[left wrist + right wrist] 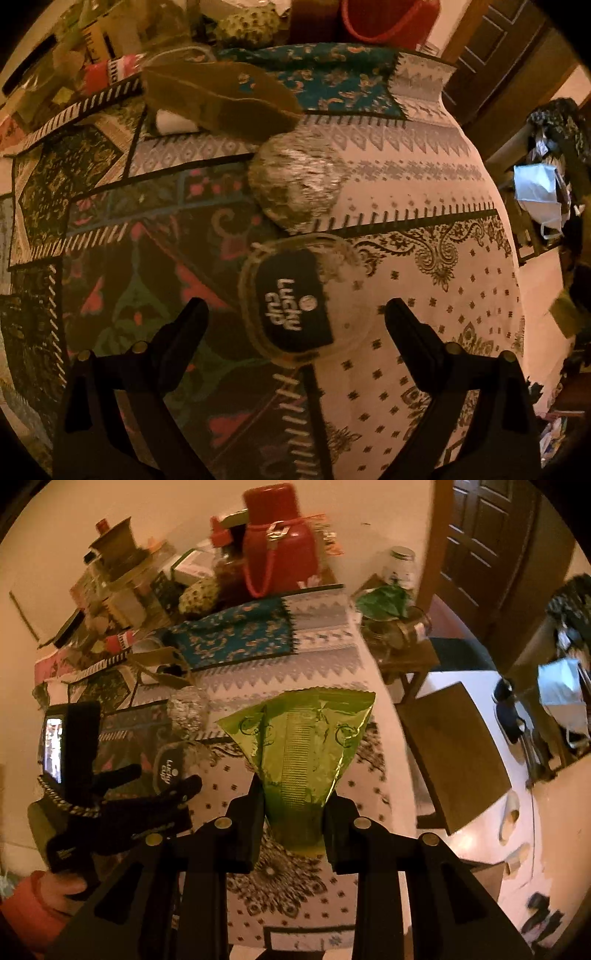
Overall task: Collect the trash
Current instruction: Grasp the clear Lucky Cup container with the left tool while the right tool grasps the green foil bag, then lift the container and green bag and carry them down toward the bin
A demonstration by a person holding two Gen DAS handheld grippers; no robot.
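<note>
**Green wrapper gripped on the right; left jaws wide over a labelled cup**

Where the fisheye rim curves, the patchwork tablecloth [424,258] is cut off on all sides, and the clutter at its far edge blurs in the left wrist view into shapes hard to name. Only the right wrist view shows that clutter whole: a red flask [279,542] with a strap, a glass jar [400,566] and a wooden door [491,546]. It alone also shows a hand [62,888] in an orange sleeve holding the left gripper [170,779] from the side, with a small lit screen on its body whose picture cannot be read.

A brown paper bag [221,98] lies on its side near the cloth's far end. Nearer, a crumpled ball of foil [295,188] touches a clear plastic cup [295,299] lying flat; its dark label reads "Lucky Cup". Seen from its own camera, the left gripper [295,314] stands spread to either side of the cup, pressing nothing.

The right gripper [293,808] is clamped on a green foil wrapper [299,746], lifted off the cloth. Its print is too faint to read, and its lower end is hidden between the fingers.
</note>
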